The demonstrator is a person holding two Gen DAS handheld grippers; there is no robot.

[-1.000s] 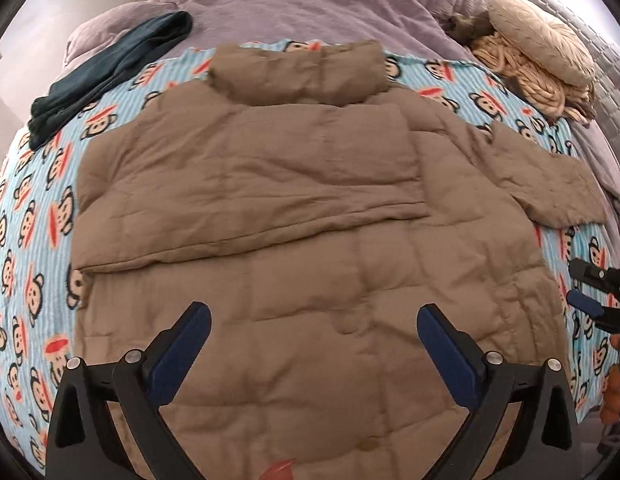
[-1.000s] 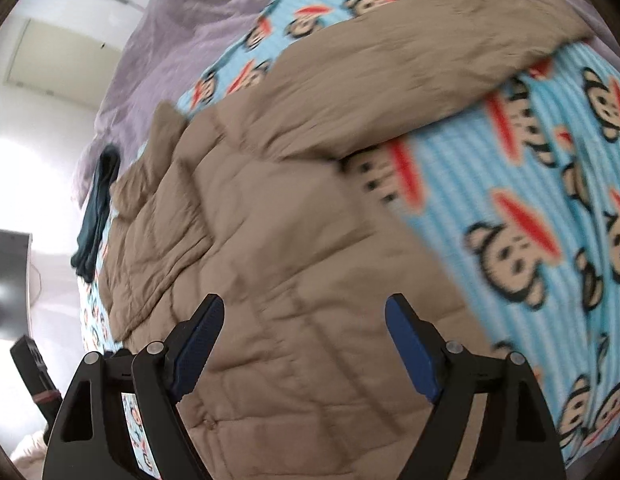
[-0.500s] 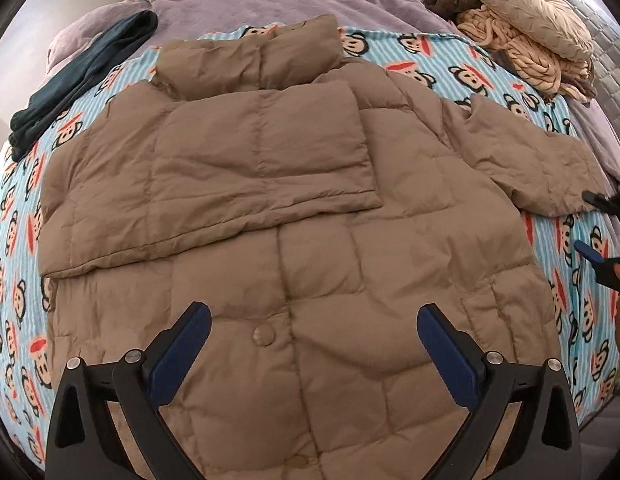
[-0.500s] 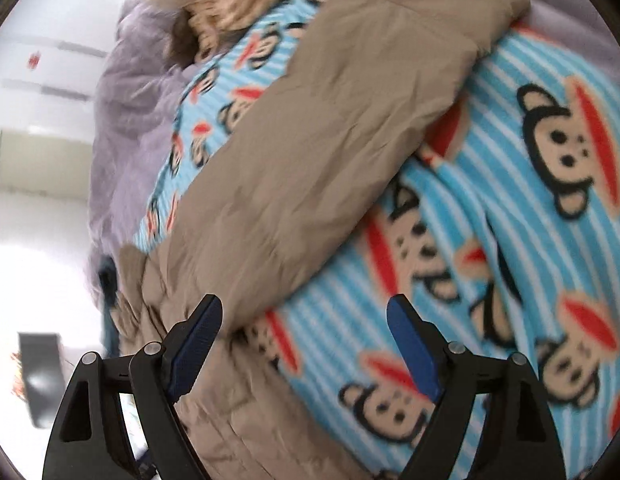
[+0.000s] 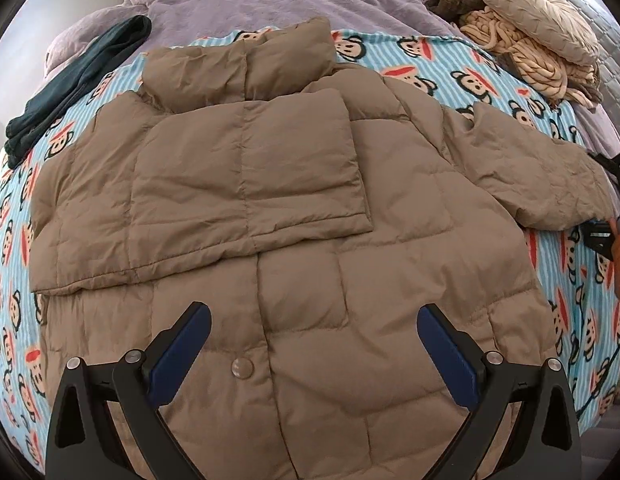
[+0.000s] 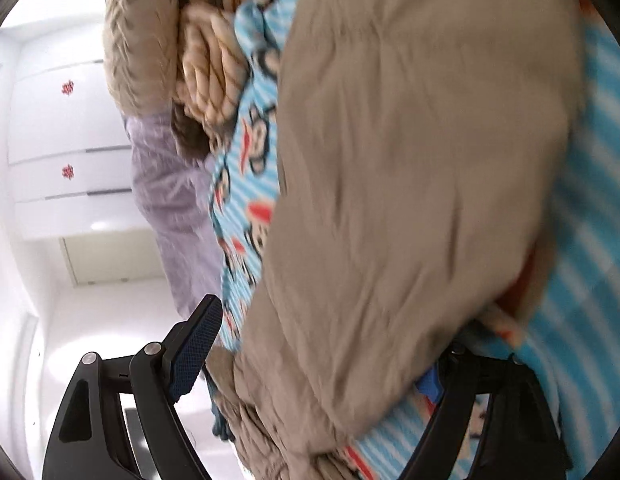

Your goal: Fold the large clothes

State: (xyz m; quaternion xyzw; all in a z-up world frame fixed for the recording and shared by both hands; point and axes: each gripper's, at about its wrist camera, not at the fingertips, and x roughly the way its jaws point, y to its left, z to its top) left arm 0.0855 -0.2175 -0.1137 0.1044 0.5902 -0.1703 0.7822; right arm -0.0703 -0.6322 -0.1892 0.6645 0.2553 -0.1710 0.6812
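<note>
here the tan puffer jacket (image 5: 294, 248) lies flat across the monkey-print blanket (image 5: 462, 68), filling the middle of the left wrist frame, collar toward the top and one sleeve already folded over its upper left. the left tool (image 5: 314, 344) hovers low in the frame with its blue pads spread apart, gripping nothing. the other sleeve (image 6: 410, 168) stretches to the right edge, where the right tool (image 6: 314, 360) straddles its cuff, fingers released on either side; the right pad is mostly hidden by fabric. a dark green garment (image 5: 74, 80) sits upper left, a knitted throw (image 5: 526, 56) upper right.
</note>
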